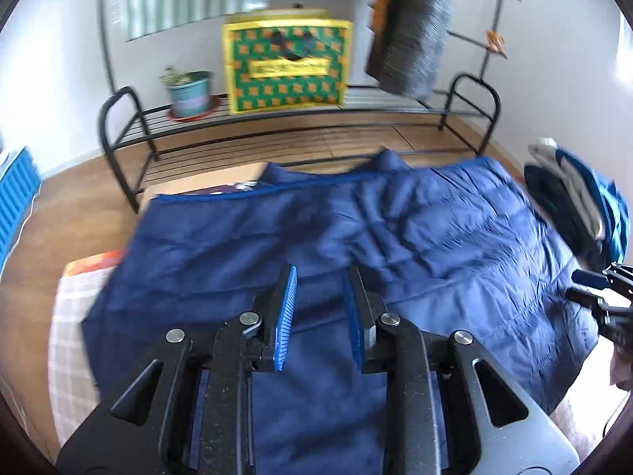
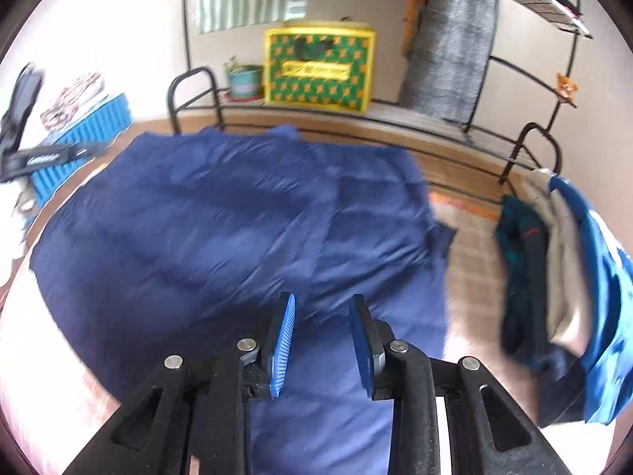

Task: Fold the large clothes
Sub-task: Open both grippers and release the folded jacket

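A large navy quilted garment [image 1: 356, 229] lies spread flat on the work surface; it also fills the middle of the right wrist view [image 2: 221, 221]. My left gripper [image 1: 321, 273] hovers over its near part, jaws open and empty. My right gripper [image 2: 322, 301] hovers over the garment's near right part, jaws open and empty. The right gripper's tip [image 1: 593, 289] shows at the right edge of the left wrist view. The left gripper [image 2: 23, 134] shows at the far left of the right wrist view.
A pile of folded clothes [image 2: 561, 277] sits to the right, also seen in the left wrist view [image 1: 581, 202]. A black metal rack [image 1: 126, 134] stands behind, with a potted plant [image 1: 190, 91] and a green-yellow box [image 1: 287, 59]. A checked cloth [image 1: 75, 336] covers the surface.
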The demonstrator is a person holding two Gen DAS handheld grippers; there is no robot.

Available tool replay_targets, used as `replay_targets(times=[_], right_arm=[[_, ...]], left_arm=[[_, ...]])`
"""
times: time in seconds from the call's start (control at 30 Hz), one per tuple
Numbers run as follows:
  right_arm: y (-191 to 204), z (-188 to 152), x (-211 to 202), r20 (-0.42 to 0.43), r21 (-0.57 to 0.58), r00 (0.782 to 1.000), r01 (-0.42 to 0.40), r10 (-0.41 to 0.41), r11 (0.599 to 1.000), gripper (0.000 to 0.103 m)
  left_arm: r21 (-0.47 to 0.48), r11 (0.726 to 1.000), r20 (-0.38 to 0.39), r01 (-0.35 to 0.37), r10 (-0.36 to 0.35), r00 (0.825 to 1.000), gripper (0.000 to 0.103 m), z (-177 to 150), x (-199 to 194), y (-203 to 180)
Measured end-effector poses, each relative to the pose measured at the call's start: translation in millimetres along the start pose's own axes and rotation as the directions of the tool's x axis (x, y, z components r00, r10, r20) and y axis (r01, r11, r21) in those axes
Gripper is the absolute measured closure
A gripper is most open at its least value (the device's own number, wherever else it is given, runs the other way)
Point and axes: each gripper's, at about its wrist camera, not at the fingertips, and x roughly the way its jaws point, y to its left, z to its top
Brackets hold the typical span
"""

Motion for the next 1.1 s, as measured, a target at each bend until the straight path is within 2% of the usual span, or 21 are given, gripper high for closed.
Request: replay_targets(times=[0.07, 0.13, 0.2, 0.23, 0.37, 0.4, 0.47, 0.53, 0.6, 0.7, 0.77, 0.83, 0.9, 0.93, 1.0, 1.03, 1.1], right_arm=[[13, -10, 8, -0.035, -0.014, 0.999, 0.007, -0.007, 1.000, 0.074], [18, -18, 13, -0.048, -0.019, 0.999, 0.016, -0.017, 1.000, 0.074], [16, -23, 17, -0.058, 0.009, 0.998, -0.010, 0.010, 1.000, 0.074], [15, -26, 18, -0.059, 0.026, 0.998, -0.026, 0.027, 0.999, 0.074], [3, -34, 8, -0.030, 0.115, 0.995, -0.089, 0.093, 0.989, 0.071], [-2, -38, 3, -0.017, 0.151, 0.995, -0.095, 0.098, 0.984, 0.068], [-14, -52, -11, 0.018, 0.251, 0.996, -0.084, 0.082, 0.964, 0.035], [-29, -67, -25, 0.046, 0.349, 0.998, -0.048, 0.034, 0.936, 0.029], [-40, -85, -36, 0.038, 0.424, 0.999, -0.009, -0.008, 0.906, 0.025], [-51, -106, -44, 0.001, 0.522, 0.999, 0.040, -0.048, 0.852, 0.019], [-62, -120, -42, -0.004, 0.607, 1.000, 0.011, -0.011, 0.794, 0.019], [-69, -128, -36, 0.006, 0.670, 0.998, -0.048, 0.059, 0.741, 0.018], [-75, -130, -26, 0.021, 0.709, 0.992, -0.100, 0.121, 0.698, 0.015], [-78, -130, -23, 0.040, 0.727, 0.991, -0.114, 0.124, 0.677, 0.013], [-83, -122, -18, 0.074, 0.749, 0.988, -0.145, 0.135, 0.647, 0.014], [-84, -117, -15, 0.068, 0.753, 0.989, -0.135, 0.128, 0.644, 0.017], [-83, -113, -12, 0.056, 0.769, 0.991, -0.118, 0.118, 0.629, 0.020]], left_arm=[[0.012, 1.000, -0.041, 0.022, -0.022, 0.999, 0.079, -1, 25, -22], [0.053, 0.999, -0.084, -0.010, 0.015, 0.996, 0.079, -10, 54, -43], [0.089, 0.995, -0.105, -0.045, 0.055, 0.993, 0.079, -20, 75, -53], [0.092, 0.994, -0.071, -0.052, 0.059, 0.996, 0.079, -22, 75, -53], [0.029, 0.999, -0.077, -0.036, 0.038, 0.996, 0.079, -15, 63, -40], [0.006, 0.999, -0.043, -0.042, 0.042, 0.998, 0.079, -15, 47, -34], [-0.015, 0.999, 0.006, -0.037, 0.037, 0.999, 0.079, -22, 19, -28], [-0.013, 1.000, 0.054, -0.011, 0.012, 0.998, 0.079, -39, -12, -30], [-0.018, 1.000, 0.058, 0.023, -0.022, 0.998, 0.079, -57, -30, -36], [0.008, 0.998, 0.058, 0.057, -0.058, 0.997, 0.079, -73, -38, -52], [0.047, 0.997, 0.011, 0.057, -0.058, 0.998, 0.079, -84, -25, -66], [0.039, 0.998, -0.040, 0.045, -0.043, 0.998, 0.079, -95, -9, -69], [0.070, 0.997, -0.013, 0.025, -0.024, 1.000, 0.079, -100, -3, -73], [0.074, 0.997, -0.015, 0.022, -0.021, 1.000, 0.079, -99, -4, -73], [0.037, 0.999, -0.049, 0.005, -0.003, 0.999, 0.079, -96, -15, -69], [0.000, 1.000, -0.053, 0.017, -0.017, 0.998, 0.079, -95, -28, -65], [-0.036, 0.999, -0.024, 0.021, -0.022, 0.999, 0.079, -96, -64, -57]])
